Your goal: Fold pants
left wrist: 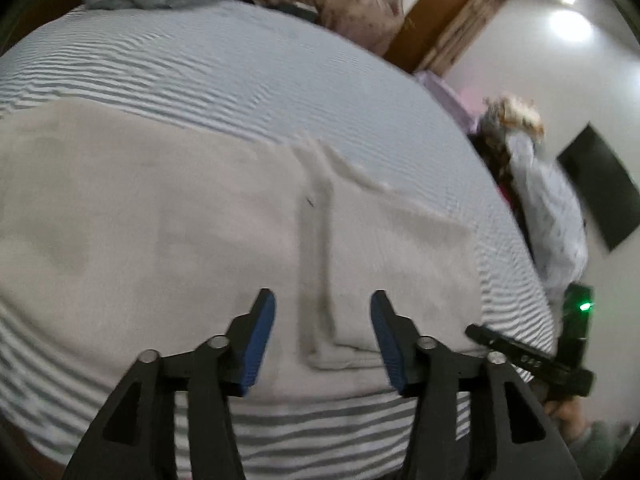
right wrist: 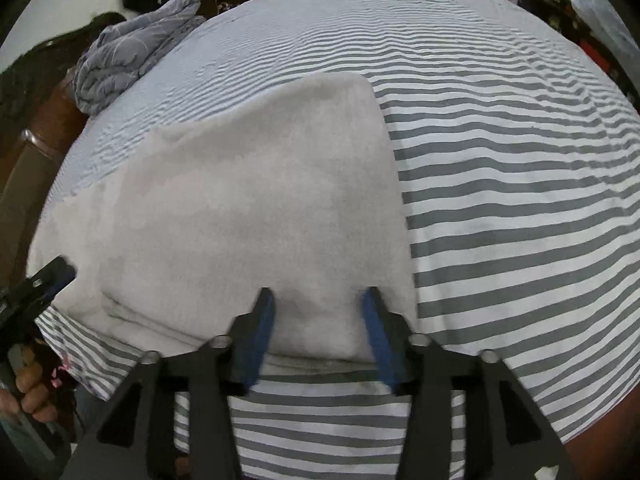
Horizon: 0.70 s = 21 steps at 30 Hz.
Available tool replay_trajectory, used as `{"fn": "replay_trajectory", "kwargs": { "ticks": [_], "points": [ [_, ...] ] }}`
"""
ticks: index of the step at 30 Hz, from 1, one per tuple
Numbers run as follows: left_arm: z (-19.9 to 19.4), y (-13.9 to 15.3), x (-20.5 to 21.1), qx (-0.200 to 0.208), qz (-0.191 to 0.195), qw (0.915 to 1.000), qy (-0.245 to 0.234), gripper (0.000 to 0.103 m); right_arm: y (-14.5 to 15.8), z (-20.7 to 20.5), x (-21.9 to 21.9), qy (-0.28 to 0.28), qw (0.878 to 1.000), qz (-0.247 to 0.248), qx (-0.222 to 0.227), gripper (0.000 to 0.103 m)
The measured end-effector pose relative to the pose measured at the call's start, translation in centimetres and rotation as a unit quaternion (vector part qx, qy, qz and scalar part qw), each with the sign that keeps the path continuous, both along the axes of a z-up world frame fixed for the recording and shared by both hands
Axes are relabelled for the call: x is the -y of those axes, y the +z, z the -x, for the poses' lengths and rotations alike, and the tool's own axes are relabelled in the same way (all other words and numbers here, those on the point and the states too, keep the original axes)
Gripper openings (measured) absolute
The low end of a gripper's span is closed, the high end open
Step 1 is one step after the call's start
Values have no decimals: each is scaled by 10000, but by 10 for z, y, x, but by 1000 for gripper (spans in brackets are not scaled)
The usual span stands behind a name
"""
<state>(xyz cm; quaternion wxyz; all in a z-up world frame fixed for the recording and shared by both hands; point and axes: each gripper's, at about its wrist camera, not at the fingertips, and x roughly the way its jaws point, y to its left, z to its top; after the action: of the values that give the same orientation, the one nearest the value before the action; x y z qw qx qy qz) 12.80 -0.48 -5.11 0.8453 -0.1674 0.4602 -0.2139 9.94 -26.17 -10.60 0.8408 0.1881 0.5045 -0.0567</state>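
Two grippers, left gripper (left wrist: 322, 320) and right gripper (right wrist: 318, 316), jaws apart over pale pants (right wrist: 248, 208) lying flat on striped bed (right wrist: 520, 200), left view blurred, pants' left end cut off, contact unclear.

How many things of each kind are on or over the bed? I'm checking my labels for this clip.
Pants: 1, pale grey, lying flat
Bedsheet: 1, grey and white stripes
Blanket: 1, crumpled at the far edge
Grippers: 2, left gripper and right gripper
Total: 5

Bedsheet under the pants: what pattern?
Bedsheet: grey and white stripes, clearest in the right wrist view.
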Motion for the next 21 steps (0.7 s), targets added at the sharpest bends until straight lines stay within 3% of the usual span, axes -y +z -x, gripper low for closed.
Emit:
{"fn": "replay_trajectory", "kwargs": {
  "ticks": [6,10,14,21],
  "points": [
    [20,10,-105,-147,781,9923,945,60,21,3,-20,-58,9997,188,169,54],
    [31,-16,-171,-550,1563,9706,1744,60,31,6,-36,29,9991,331,267,55],
    [32,-42,-204,-841,2220,9467,2178,60,33,9,-48,10,9992,258,305,55],
    [17,-75,-221,-1167,2606,9253,2496,60,36,4,-62,42,9991,279,320,55]
  ]
}}
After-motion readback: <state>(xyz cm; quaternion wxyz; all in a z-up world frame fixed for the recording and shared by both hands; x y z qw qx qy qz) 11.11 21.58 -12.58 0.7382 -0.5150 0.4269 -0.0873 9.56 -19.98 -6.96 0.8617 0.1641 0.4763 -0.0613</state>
